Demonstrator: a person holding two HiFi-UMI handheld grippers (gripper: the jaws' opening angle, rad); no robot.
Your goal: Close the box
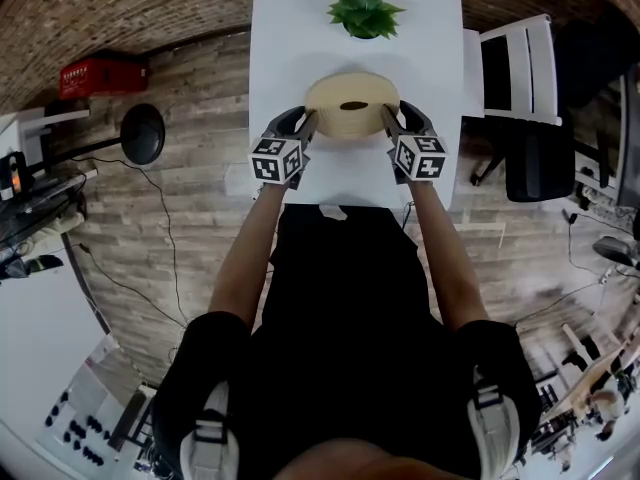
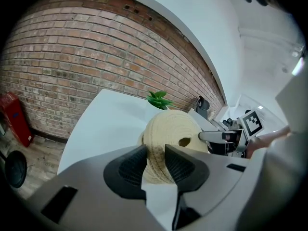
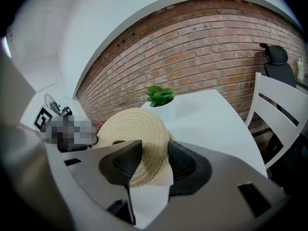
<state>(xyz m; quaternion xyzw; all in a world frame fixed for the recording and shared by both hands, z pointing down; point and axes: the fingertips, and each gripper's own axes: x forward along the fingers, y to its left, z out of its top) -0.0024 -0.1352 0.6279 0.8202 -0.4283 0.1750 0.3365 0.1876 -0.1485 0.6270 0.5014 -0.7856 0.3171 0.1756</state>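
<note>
A round woven straw lid with a dark hole in its middle is over the white table, held from both sides. My left gripper is shut on its left rim; in the left gripper view the woven rim sits pinched between the two black pads. My right gripper is shut on the opposite rim, and the right gripper view shows the straw edge between its pads. The right gripper's fingertips show beside the lid in the left gripper view. Whether a box body lies under the lid is hidden.
A green potted plant stands on the table beyond the lid. A white chair and a black office chair stand to the right of the table. A red case lies on the floor at the left, by the brick wall.
</note>
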